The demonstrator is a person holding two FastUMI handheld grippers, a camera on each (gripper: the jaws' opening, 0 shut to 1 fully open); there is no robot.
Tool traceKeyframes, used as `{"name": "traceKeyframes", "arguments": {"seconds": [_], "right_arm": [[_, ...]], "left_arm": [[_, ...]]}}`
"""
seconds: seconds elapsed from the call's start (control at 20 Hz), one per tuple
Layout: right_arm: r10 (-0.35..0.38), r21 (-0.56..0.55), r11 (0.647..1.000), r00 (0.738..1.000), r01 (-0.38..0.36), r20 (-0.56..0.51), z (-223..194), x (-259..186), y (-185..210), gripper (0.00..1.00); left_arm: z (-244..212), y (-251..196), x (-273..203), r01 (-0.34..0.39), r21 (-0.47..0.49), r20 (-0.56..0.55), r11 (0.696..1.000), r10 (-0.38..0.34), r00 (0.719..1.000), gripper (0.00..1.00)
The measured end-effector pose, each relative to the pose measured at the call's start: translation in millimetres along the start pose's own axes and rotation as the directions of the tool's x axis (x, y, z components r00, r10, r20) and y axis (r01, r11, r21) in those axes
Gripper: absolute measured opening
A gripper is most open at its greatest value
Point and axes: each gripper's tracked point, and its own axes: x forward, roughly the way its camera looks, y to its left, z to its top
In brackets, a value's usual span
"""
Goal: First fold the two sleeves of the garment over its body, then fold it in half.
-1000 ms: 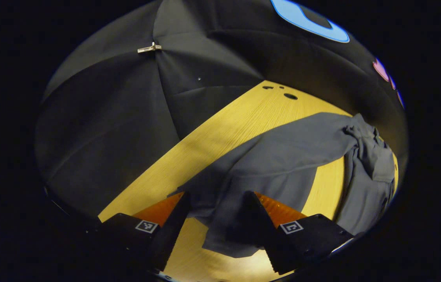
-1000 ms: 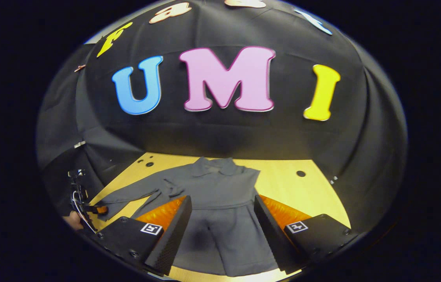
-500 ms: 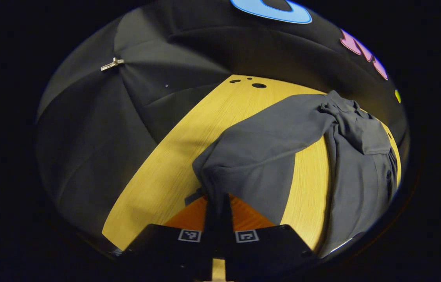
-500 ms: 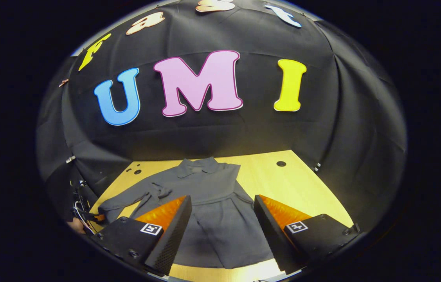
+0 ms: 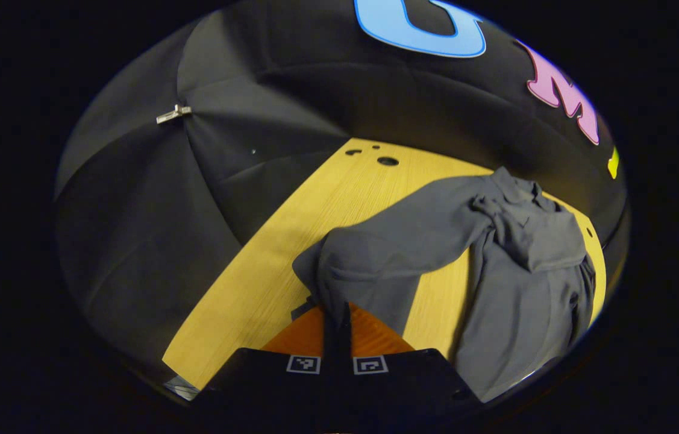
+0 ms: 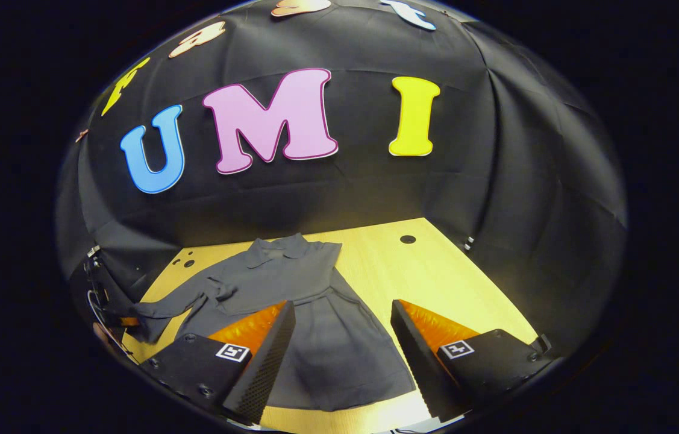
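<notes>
The wooden table (image 6: pixel 435 271) carries a grey collared dress (image 6: pixel 321 325) lying flat, collar toward the booth wall. Its far sleeve (image 5: pixel 399 241) stretches out sideways from the body, unfolded. The left gripper (image 5: pixel 337 319) is pinching that sleeve's cuff. The right gripper (image 6: pixel 342 355) hovers spread above the skirt. Judging by this, both sleeve folds and the halving remain.

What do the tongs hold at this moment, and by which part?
The left tongs grip the grey garment by the end of one sleeve. The right tongs are open, holding nothing.
</notes>
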Motion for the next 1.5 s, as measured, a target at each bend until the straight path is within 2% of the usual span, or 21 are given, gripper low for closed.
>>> {"name": "traceKeyframes", "arguments": {"seconds": [0.05,0.15,0.2,0.35,0.5,0.55,0.6,0.75,0.95,1.15,1.35,1.5], "right_arm": [[0.003,0.002,1.0,1.0,-0.003,0.001,1.4,5.1,-1.0,0.98],[0.014,0.004,1.0,1.0,-0.014,-0.016,0.7,15.0,-7.6,0.99],[0.014,0.004,1.0,1.0,-0.014,-0.021,1.6,19.4,-11.8,0.98],[0.019,0.006,1.0,1.0,-0.019,-0.024,5.5,34.8,-22.3,0.98],[0.024,-0.001,1.0,0.999,-0.024,-0.045,2.4,48.7,-36.9,0.98],[0.027,0.0,1.0,0.998,-0.027,-0.056,-0.3,53.8,-40.7,0.99],[0.031,0.003,1.0,0.997,-0.031,-0.067,-2.3,58.4,-44.8,0.99],[0.036,0.008,0.999,0.995,-0.036,-0.089,-5.8,73.2,-58.1,0.99],[0.048,0.039,0.998,0.993,-0.044,-0.105,-10.0,87.6,-72.0,0.99],[0.05,0.06,0.997,0.989,-0.042,-0.137,-21.4,98.6,-84.8,0.98],[0.056,0.082,0.996,0.985,-0.043,-0.163,-28.9,104.2,-96.1,0.99],[0.058,0.088,0.995,0.98,-0.042,-0.188,-36.8,105.5,-105.8,0.99]], "left_arm": [[12.0,-9.2,-2.9,0.01,-0.006,0.017,1.0,-0.01,1.0,0.02],[39.6,-31.2,-4.6,0.038,-0.038,0.057,0.999,-0.036,0.998,0.06],[53.1,-43.5,-5.2,0.053,-0.049,0.073,0.997,-0.049,0.996,0.02],[95.1,-77.7,-5.2,0.099,-0.066,0.123,0.993,-0.09,0.988,0.05],[132.1,-122.6,-6.9,0.148,-0.052,0.171,0.988,-0.138,0.976,0.06],[141.2,-140.3,-5.3,0.166,-0.035,0.185,0.986,-0.157,0.97,0.09],[150.5,-162.3,-5.1,0.202,-0.023,0.199,0.979,-0.193,0.961,0.05],[169.8,-234.2,-8.3,0.324,-0.016,0.221,0.946,-0.313,0.924,0.05],[168.6,-310.3,1.2,0.375,0.065,0.19,0.925,-0.381,0.905,0.05],[156.2,-404.3,-0.6,0.479,0.12,0.141,0.87,-0.492,0.859,0.05],[138.7,-483.2,-1.4,0.571,0.131,0.088,0.81,-0.584,0.807,0.05],[121.3,-528.3,7.8,0.592,0.177,0.038,0.786,-0.607,0.794,0.05]]}}
